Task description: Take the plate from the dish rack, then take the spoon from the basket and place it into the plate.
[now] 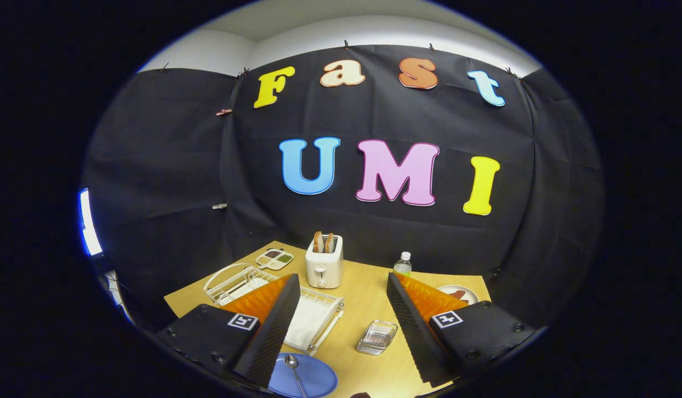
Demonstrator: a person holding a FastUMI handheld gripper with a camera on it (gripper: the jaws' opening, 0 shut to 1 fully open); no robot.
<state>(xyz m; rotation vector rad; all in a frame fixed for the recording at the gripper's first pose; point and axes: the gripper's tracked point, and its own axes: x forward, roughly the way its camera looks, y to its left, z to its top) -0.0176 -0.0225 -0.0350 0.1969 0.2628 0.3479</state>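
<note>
A blue plate [310,378] lies flat on the wooden table [363,315], just inside my left finger near the table's front. A metal spoon [293,369] rests in the plate, bowl end pointing away from me. The white wire dish rack [313,309] stands beyond the plate, partly hidden behind my left finger. A small clear ribbed basket [377,336] sits on the table between my fingers, with nothing in it. My gripper [341,326] is open, raised above the table, holding nothing.
A white toaster [324,262] with two slices of toast stands behind the rack. A divided snack tray [274,258] lies at the back left, a water bottle [403,264] at the back right, and a white plate [460,293] with food shows past my right finger.
</note>
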